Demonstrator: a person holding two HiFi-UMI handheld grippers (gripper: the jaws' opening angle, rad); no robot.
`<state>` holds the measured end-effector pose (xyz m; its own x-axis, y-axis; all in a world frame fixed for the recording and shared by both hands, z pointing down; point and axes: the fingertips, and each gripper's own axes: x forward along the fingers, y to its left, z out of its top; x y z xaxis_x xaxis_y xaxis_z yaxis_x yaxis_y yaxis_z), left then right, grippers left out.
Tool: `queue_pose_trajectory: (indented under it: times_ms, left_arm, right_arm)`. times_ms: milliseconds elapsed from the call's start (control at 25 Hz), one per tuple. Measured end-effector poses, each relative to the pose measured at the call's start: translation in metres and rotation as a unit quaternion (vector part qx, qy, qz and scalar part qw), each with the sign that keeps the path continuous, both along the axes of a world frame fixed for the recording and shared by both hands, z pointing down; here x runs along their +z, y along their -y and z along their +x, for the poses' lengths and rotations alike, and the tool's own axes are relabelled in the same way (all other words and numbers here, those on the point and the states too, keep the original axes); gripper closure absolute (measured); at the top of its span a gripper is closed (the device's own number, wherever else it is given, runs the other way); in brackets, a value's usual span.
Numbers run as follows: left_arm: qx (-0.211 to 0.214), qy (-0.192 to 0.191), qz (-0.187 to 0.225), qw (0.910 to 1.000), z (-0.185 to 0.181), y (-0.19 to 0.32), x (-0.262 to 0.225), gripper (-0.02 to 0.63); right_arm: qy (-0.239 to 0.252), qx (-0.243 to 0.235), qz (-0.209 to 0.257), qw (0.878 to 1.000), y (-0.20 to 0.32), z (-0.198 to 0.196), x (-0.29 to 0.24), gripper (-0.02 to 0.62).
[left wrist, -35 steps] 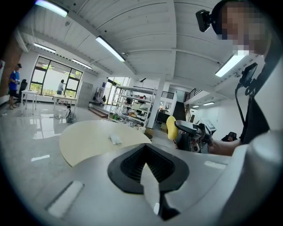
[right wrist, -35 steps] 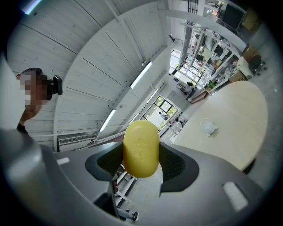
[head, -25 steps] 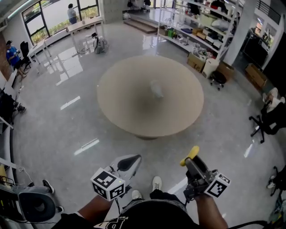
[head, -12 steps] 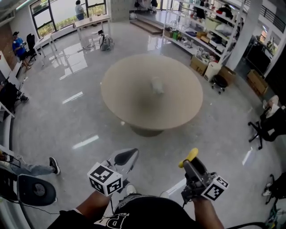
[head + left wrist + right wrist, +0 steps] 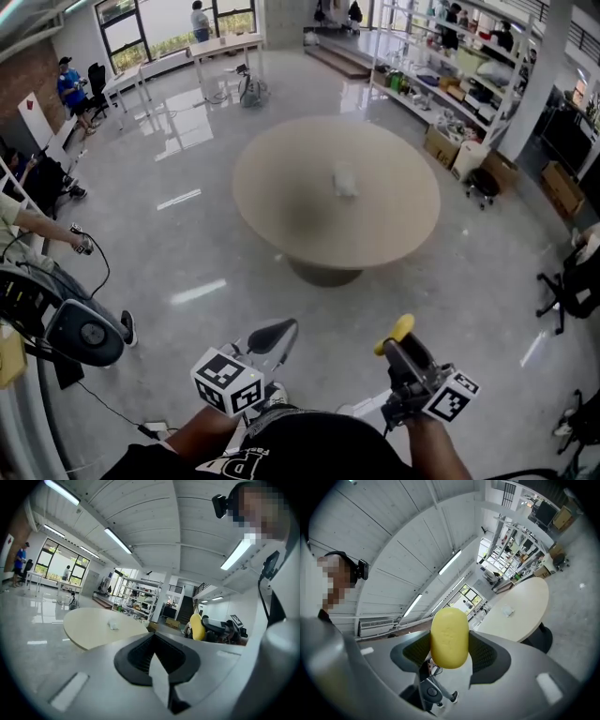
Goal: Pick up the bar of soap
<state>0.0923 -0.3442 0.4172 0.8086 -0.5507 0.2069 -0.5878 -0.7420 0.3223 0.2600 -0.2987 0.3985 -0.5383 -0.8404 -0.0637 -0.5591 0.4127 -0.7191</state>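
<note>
Polished grey floor spreads all round me, with a round beige table well ahead and a small white object lying near its middle. My right claw is clamped on the bar of soap — yellow, oval, jutting out past the black pads that press it from either side. The soap is held low in front of me, well short of the table. My left claw is off to the side, apart from the soap — jaws closed together with nothing between them. Shelving lines the far side of the room.
</note>
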Motion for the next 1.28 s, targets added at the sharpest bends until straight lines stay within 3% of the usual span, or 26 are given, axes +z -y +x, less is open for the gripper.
queue_pose_trajectory:
  times_ms: [160, 280, 760, 1280]
  left_arm:
    - [0.019, 0.028, 0.004, 0.9994, 0.016, -0.016, 0.001, 0.600]
    - [0.037, 0.025, 0.015, 0.9989, 0.036, -0.021, -0.011, 0.600]
    - [0.067, 0.034, 0.034, 0.9966, 0.056, -0.018, -0.018, 0.600]
    - [0.056, 0.019, 0.028, 0.9979, 0.044, -0.002, -0.014, 0.600]
  right_arm:
    - [0.028, -0.013, -0.002, 1.000, -0.009, 0.004, -0.001, 0.333]
    - [0.053, -0.010, -0.002, 0.999, -0.013, 0.012, -0.004, 0.333]
    - [0.026, 0.012, 0.003, 1.000, -0.019, 0.029, -0.003, 0.333]
    - [0.005, 0.021, 0.006, 1.000, -0.006, 0.026, -0.004, 0.333]
